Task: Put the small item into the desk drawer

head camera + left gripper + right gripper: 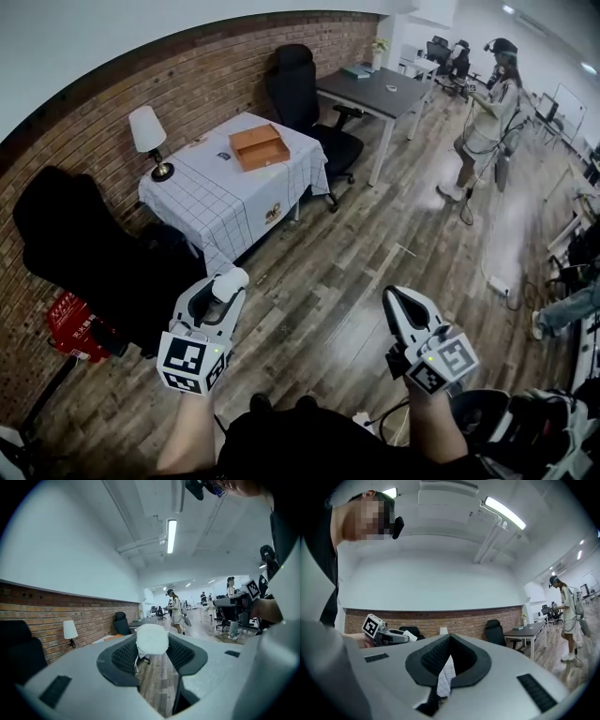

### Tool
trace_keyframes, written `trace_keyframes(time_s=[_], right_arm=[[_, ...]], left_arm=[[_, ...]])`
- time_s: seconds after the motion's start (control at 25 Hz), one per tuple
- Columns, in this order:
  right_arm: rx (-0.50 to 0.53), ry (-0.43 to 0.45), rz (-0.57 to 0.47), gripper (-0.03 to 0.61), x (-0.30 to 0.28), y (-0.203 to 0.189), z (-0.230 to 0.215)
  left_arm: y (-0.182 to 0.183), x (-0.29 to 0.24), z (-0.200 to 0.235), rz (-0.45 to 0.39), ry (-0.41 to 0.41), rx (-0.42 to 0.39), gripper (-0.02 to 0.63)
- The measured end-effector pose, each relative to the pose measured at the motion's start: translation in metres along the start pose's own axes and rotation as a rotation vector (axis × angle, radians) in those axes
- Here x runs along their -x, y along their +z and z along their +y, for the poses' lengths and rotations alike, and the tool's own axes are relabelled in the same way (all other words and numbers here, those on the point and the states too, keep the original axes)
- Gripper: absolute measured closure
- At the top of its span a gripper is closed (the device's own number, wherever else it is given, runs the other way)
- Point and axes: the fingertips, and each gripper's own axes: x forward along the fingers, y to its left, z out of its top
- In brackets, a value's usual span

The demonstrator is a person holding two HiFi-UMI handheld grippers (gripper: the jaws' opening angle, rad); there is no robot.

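Brick-walled office with plank floor: small white item held in the left hand-held gripper, well apart from the cloth-covered surface.

Item: small white item [151,639], rounded and matt, pinched at the tips of the left hand-held gripper [225,289], whose jaws stand wide around it. It looks light and possibly soft or padded, so it is unlikely to slip. The hold is best kept across its widest part with modest pressure, since a harder squeeze may deform it. Right hand-held gripper [399,300]: jaws together, nothing between them. Destination, as judged: the shallow wooden box [258,146] on the checked-cloth surface [225,202], beside the lamp [147,131]. Whether it is the drawer itself cannot be told from here.
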Motion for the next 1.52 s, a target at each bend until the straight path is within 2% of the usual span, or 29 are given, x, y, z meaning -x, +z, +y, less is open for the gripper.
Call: trace_keyframes(time_s=[0.28,0.48,0.8,1.08,1.52], right_arm=[[-0.035,0.043,-0.029,0.584,0.017,0.003,0.001],[-0.081,0.024,-0.032,0.584,0.026,0.001,-0.009],[-0.098,-0.018,-0.026,0.584,0.016,-0.004,-0.034],[-0.108,-0.019,0.014,0.584,-0.025,-0.017,-0.052],[-0.130,-0.001,0.074,0.583,-0.139,-0.046,-0.085]], left_arm=[[0.000,-0.006,-0.016,-0.015,-0.022,0.015,0.423],[0.002,-0.010,-0.019,-0.007,-0.024,0.012,0.423],[0.002,-0.034,-0.007,-0.007,-0.040,0.019,0.423],[-0.003,-0.069,0.019,-0.010,-0.061,0.039,0.423],[-0.025,-0.148,0.104,0.023,-0.072,0.067,0.423]])
